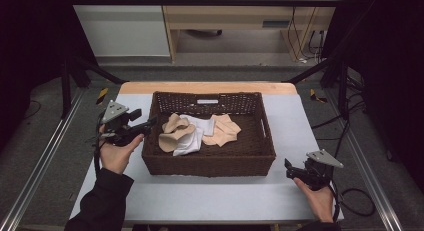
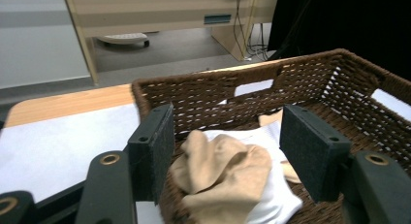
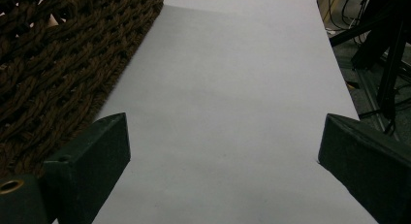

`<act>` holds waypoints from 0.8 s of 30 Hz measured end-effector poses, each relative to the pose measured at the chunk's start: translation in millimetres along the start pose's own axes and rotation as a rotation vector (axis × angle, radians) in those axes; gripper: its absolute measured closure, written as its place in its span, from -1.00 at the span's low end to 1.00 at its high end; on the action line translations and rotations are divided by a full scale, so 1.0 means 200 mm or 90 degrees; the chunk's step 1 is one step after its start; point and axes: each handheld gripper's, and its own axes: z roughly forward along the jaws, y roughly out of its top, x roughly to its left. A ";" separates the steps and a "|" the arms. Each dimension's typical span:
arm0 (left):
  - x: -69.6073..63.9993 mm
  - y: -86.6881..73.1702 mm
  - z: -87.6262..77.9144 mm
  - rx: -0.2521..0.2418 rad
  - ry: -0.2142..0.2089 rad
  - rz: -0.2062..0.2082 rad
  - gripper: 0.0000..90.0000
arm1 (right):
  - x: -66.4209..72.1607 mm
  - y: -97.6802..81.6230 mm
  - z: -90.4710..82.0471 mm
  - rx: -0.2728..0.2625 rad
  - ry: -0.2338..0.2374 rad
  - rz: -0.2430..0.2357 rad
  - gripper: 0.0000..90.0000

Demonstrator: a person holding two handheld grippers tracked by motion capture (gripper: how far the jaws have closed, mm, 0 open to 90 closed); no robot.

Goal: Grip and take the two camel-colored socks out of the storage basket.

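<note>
1. Basket (image 1: 208,158), dark brown wicker, sits mid-table on the white table cover (image 1: 210,196), nearer the far edge.
2. Cloths lie inside the basket: tan cloth (image 1: 174,133) at its left end, white cloth (image 1: 196,132) in the middle partly under the tan one, second tan cloth (image 1: 222,129) toward the right.
3. Left gripper (image 1: 150,123) held at the basket's left rim, jaws released and spread wide, pointing in over the tan cloth; nothing between them.
4. In the left gripper view the tan cloth (image 2: 225,173) bunches between the pads (image 2: 157,149) without touching.
5. Right gripper (image 1: 288,169) low near the table's near right corner, just beside the basket's right near corner, jaws released, empty, above bare cover (image 3: 232,112).
</note>
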 end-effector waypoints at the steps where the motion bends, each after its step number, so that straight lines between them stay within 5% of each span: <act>1: -0.02 0.01 0.01 0.001 -0.003 0.003 -0.18 | 0.00 0.00 0.00 0.000 0.000 0.001 -0.89; 13: -0.11 0.08 0.17 0.006 -0.006 0.020 -0.18 | 0.00 0.00 0.00 -0.002 -0.002 0.003 -0.88; 24: -0.13 0.09 0.33 0.006 0.010 0.018 -0.17 | 0.00 0.00 0.00 -0.003 0.002 0.005 -0.88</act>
